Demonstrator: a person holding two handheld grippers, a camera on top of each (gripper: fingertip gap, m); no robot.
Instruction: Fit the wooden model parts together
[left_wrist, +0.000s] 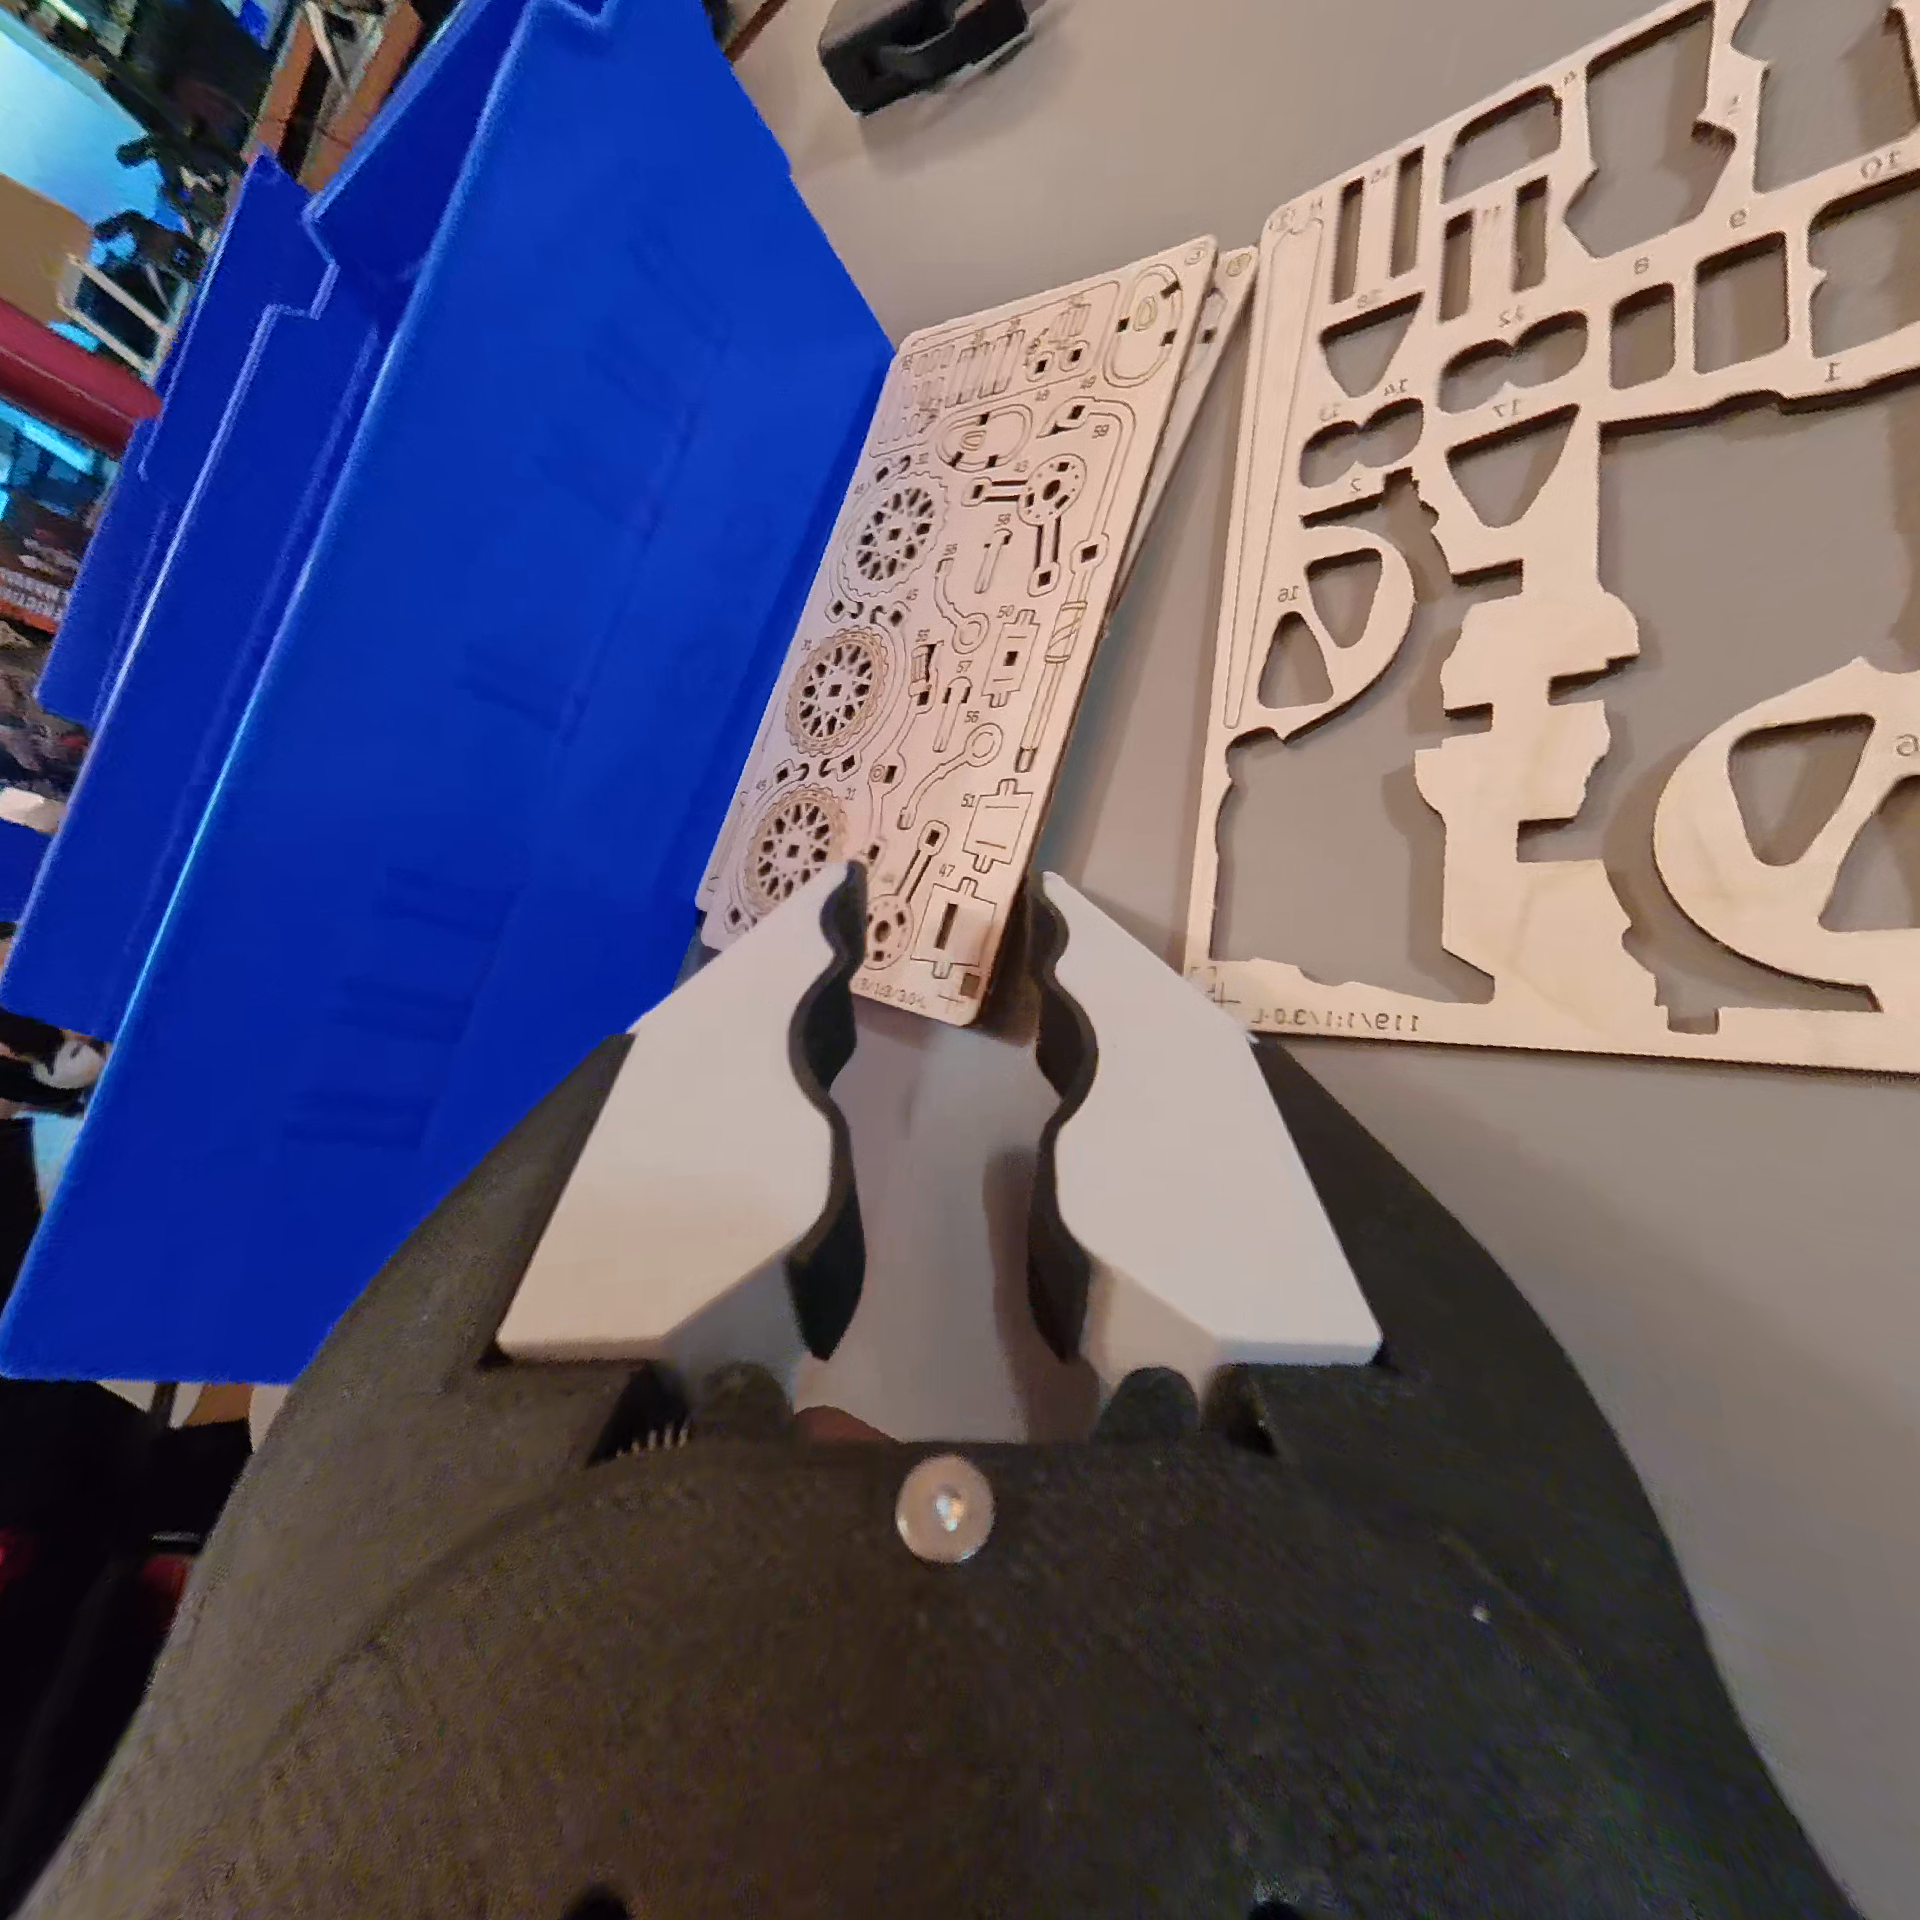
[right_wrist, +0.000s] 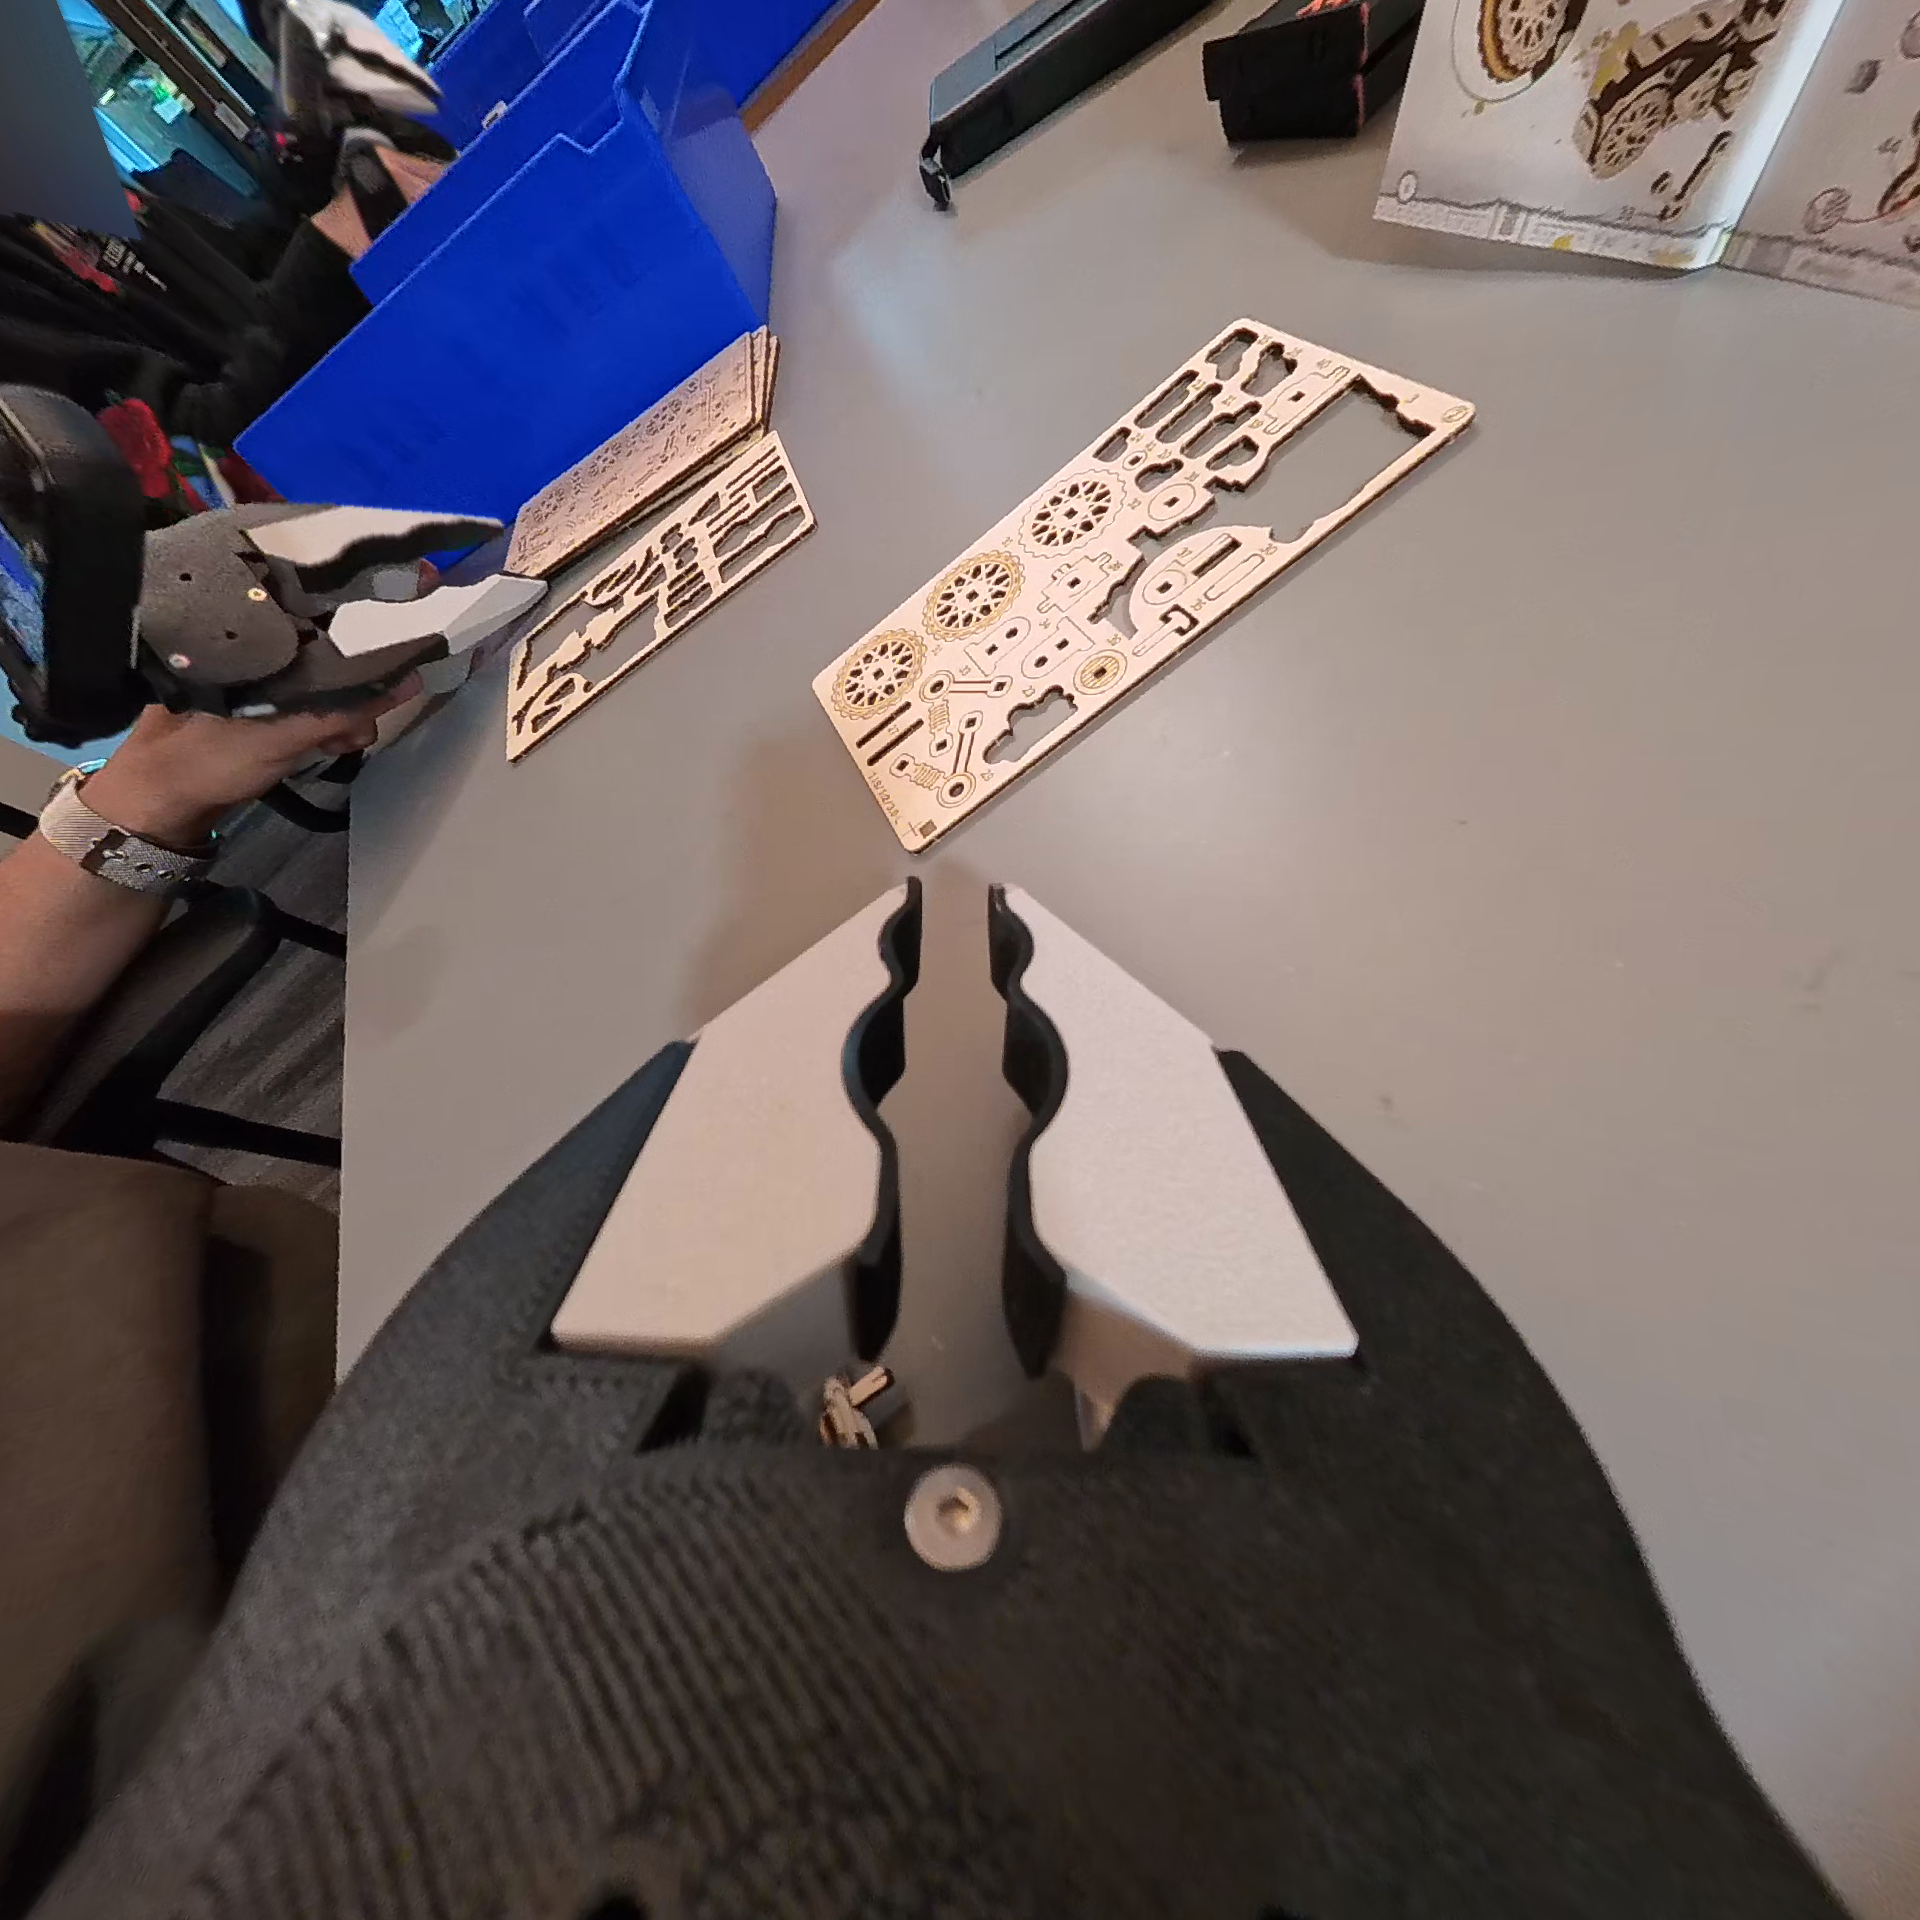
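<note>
Several blue plastic bins (left_wrist: 436, 644) fill the left half of the left wrist view, standing in a row along the edge of the grey table (right_wrist: 1455, 935); only their outer walls show, so what they hold cannot be told. In the right wrist view the same bins sit at the upper left. Next in size, a large wooden sheet (left_wrist: 1558, 623) with most parts already punched out lies flat at the right of the left wrist view, its long side running up the frame. Just left of it a stack of uncut wooden sheets (left_wrist: 956, 644) lies beside the nearest bin, its long axis pointing up and slightly right; its near corner sits between the tips of the left gripper (left_wrist: 948, 904), whose jaws stand apart with no visible contact on the wood. In the right wrist view the stack appears at the left centre beside the bin, touching the emptied sheet, and the left gripper is seen there in a person's hand (right_wrist: 239, 727), reaching toward it. A third sheet (right_wrist: 1132, 582), with wheels and small parts partly removed, lies alone at the centre of the right wrist view, its long axis running from lower left to upper right. The right gripper (right_wrist: 954, 896) hovers near that sheet's lower corner, jaws slightly parted, holding nothing. A printed box (right_wrist: 1621, 125) stands at the upper right.
</note>
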